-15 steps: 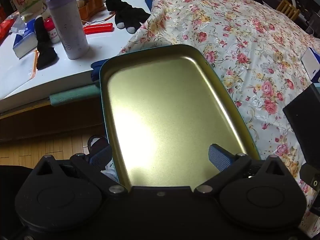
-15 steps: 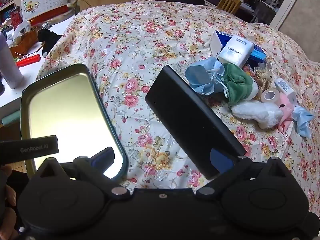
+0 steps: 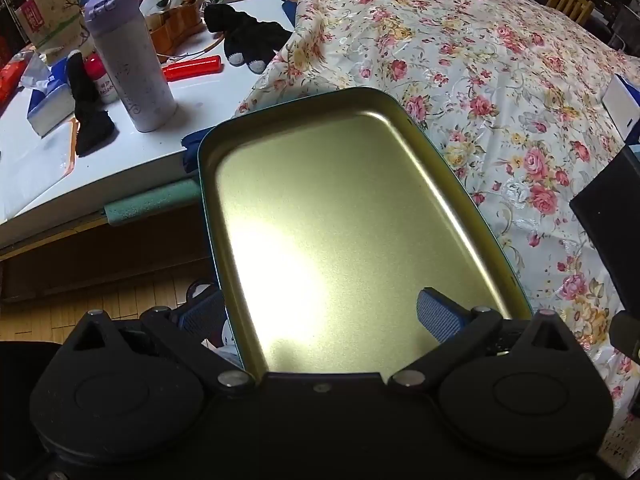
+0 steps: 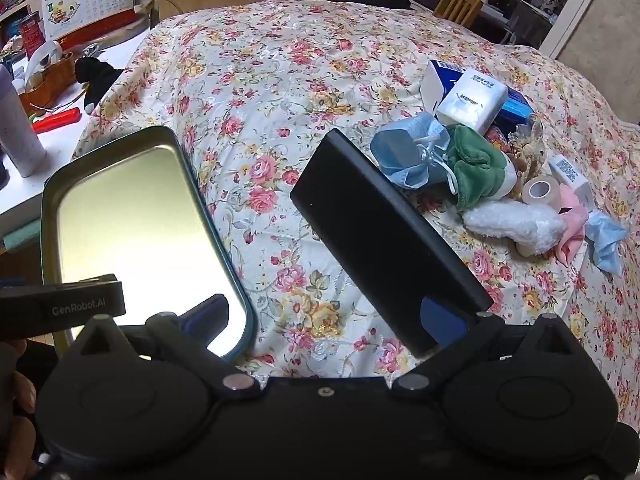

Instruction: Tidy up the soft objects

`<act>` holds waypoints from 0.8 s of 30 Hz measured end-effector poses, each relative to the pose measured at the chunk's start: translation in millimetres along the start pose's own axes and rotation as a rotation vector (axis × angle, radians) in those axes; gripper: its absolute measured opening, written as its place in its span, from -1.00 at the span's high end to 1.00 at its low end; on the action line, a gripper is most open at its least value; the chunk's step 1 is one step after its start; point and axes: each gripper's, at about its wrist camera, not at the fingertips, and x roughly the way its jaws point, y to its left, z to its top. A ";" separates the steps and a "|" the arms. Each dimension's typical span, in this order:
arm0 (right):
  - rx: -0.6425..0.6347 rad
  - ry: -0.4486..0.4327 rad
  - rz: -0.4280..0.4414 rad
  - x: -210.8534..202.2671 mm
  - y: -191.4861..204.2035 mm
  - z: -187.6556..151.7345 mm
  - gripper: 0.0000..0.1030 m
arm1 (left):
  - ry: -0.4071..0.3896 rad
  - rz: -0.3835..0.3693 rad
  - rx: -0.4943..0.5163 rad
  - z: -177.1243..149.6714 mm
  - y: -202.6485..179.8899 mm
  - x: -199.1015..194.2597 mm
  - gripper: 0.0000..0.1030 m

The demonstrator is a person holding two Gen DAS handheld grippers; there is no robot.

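A gold-lined tin tray (image 3: 280, 200) with a teal outside lies at the edge of the flowered bedspread. My left gripper (image 3: 318, 304) hangs open over its near end, one fingertip inside the tray and the other outside its left rim, pressing nothing. My right gripper (image 4: 324, 312) is open too, between the tray (image 4: 72, 184) and a slanted black flat box (image 4: 380, 232) that covers part of its right finger. Soft things are piled at the right: a blue drawstring pouch (image 4: 404, 156), a green plush cloth (image 4: 480, 168), a white fluffy toy (image 4: 516, 220), a pink cloth (image 4: 572, 228) and a light blue cloth (image 4: 608, 240).
Tissue packs (image 4: 472, 100), a tape roll (image 4: 542, 192) and a small white box (image 4: 570, 172) lie with the pile. To the left, a white table (image 3: 40, 168) carries a lilac flask (image 3: 128, 64), black gloves (image 3: 244, 36), a red tube (image 3: 192, 67) and clutter. Wooden floor shows below.
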 end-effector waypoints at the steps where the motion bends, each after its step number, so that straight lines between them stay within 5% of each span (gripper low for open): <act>1: 0.001 0.000 0.000 0.1 -0.1 0.0 -0.98 | 0.000 -0.005 -0.001 -0.9 2.6 1.4 -0.93; 24: 0.009 0.015 -0.011 1.3 -2.5 0.2 -0.98 | 0.002 -0.010 0.009 -1.3 7.1 1.7 -0.93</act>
